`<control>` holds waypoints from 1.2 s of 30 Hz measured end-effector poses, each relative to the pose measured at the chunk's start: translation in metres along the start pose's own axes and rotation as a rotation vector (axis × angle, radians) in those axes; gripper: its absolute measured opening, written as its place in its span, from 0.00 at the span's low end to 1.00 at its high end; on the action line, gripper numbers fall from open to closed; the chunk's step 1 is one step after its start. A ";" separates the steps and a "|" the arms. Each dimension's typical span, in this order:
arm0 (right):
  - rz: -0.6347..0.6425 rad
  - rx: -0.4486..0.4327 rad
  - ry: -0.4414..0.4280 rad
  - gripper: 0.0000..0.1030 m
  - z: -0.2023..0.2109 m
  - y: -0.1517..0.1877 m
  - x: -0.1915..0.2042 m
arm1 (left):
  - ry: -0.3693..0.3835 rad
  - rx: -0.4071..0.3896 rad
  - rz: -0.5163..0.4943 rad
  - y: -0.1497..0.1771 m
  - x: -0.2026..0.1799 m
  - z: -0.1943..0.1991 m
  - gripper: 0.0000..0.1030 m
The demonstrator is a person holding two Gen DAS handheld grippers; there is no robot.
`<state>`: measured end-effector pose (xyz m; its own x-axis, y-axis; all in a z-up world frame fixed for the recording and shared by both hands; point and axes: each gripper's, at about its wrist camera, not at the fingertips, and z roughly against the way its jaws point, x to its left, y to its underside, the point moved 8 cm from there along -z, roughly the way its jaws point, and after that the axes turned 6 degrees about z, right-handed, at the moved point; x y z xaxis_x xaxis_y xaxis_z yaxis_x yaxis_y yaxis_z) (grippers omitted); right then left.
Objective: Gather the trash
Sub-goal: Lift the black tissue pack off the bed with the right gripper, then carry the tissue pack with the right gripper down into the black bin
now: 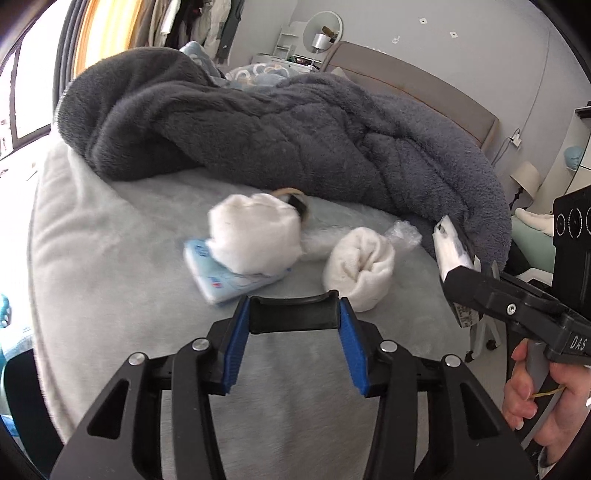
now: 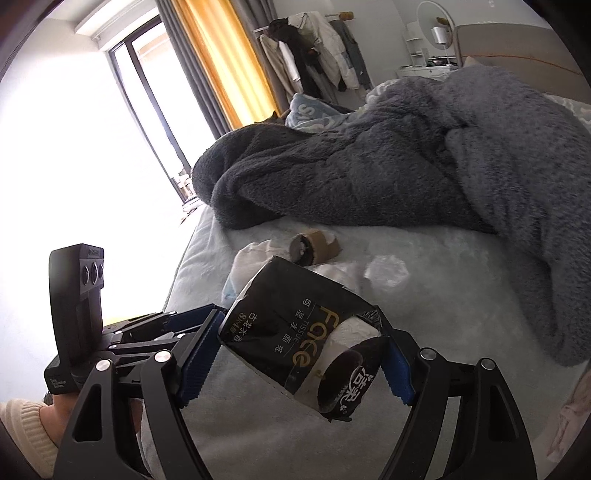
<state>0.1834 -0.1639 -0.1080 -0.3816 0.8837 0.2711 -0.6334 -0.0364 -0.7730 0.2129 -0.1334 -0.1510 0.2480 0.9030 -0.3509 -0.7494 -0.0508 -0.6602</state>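
Observation:
My left gripper (image 1: 294, 314) is shut on a black curved strip (image 1: 294, 312), held low over the bed. Just beyond it lie a light blue tissue packet (image 1: 221, 280), a white wad (image 1: 255, 232) on top of it, a rolled white cloth (image 1: 360, 267), a crumpled clear plastic (image 1: 402, 234) and a brown tape roll (image 1: 295, 199). My right gripper (image 2: 299, 350) is shut on a black tissue pack (image 2: 299, 332) with a white roll showing inside. In the left wrist view the right gripper (image 1: 458, 273) is at the right edge with the pack (image 1: 450, 243). The tape roll (image 2: 314, 249) and plastic (image 2: 386, 273) also show in the right wrist view.
A heaped dark grey fleece blanket (image 1: 277, 125) covers the far half of the bed (image 1: 129, 295). A headboard (image 1: 417, 85) and a vanity with a round mirror (image 1: 323, 29) stand behind. A window (image 2: 74, 147) and orange curtains (image 2: 221, 62) are left; the left gripper (image 2: 81, 314) sits nearby.

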 end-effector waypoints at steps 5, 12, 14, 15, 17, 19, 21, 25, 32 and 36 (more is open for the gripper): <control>0.013 0.014 -0.039 0.77 -0.013 -0.006 0.019 | -0.071 -0.050 0.001 -0.004 0.023 0.019 0.48; 0.053 0.018 -0.091 0.77 -0.034 -0.018 0.053 | -0.162 -0.083 0.029 -0.004 0.069 0.045 0.48; 0.057 0.021 -0.106 0.77 -0.043 -0.023 0.064 | -0.177 -0.088 0.049 -0.002 0.082 0.050 0.48; 0.059 0.020 -0.116 0.77 -0.047 -0.026 0.069 | -0.188 -0.091 0.057 -0.001 0.089 0.053 0.48; 0.078 0.028 -0.130 0.77 -0.055 -0.030 0.082 | -0.204 -0.090 0.064 -0.001 0.099 0.056 0.48; 0.081 0.034 -0.148 0.77 -0.062 -0.035 0.094 | -0.216 -0.083 0.078 0.003 0.112 0.059 0.48; 0.090 0.032 -0.161 0.77 -0.067 -0.040 0.104 | -0.230 -0.077 0.091 0.007 0.125 0.062 0.48; 0.115 0.032 -0.198 0.77 -0.078 -0.050 0.130 | -0.248 -0.066 0.131 0.012 0.149 0.069 0.48; 0.162 0.054 -0.230 0.77 -0.096 -0.051 0.166 | -0.271 -0.035 0.227 0.026 0.194 0.076 0.48; 0.185 0.065 -0.246 0.77 -0.105 -0.050 0.185 | -0.293 -0.020 0.275 0.032 0.218 0.082 0.48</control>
<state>0.2150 0.0499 -0.0796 -0.6410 0.7201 0.2656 -0.5764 -0.2231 -0.7862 0.1927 0.0968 -0.1947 -0.1483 0.9377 -0.3142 -0.7503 -0.3137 -0.5819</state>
